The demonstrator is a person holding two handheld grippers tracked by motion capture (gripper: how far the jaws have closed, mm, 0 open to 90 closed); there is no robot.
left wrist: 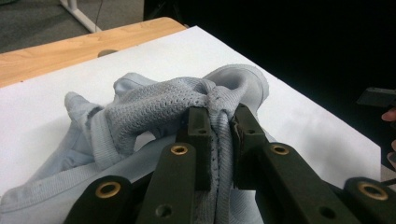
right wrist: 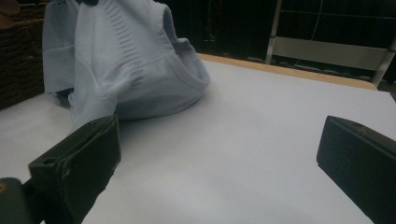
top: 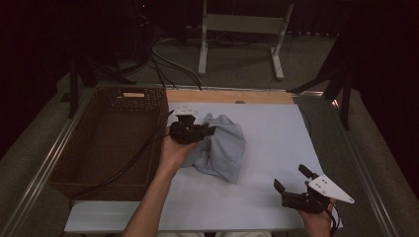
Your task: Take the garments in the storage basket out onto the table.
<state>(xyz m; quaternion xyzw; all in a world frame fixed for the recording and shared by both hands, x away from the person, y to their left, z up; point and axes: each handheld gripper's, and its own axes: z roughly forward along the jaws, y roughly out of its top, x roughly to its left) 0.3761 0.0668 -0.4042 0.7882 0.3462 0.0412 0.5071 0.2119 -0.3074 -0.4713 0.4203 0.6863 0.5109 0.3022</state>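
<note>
A pale blue knitted garment (top: 222, 145) lies bunched on the white sheet (top: 276, 128), partly lifted at its left side. My left gripper (top: 207, 131) is shut on a fold of the garment (left wrist: 154, 109); its black fingers (left wrist: 200, 128) pinch the ribbed cloth between them. In the right gripper view the garment (right wrist: 121, 60) hangs up at the far left. My right gripper (top: 292, 178) sits open near the front right corner of the sheet, well apart from the garment, with nothing between its wide-set fingers (right wrist: 79, 158).
A dark wicker basket (top: 111, 140) stands at the left edge of the sheet. A wooden strip (top: 232, 96) runs along the far edge. Beyond the table are metal frame legs (top: 202, 44) and cables on the floor.
</note>
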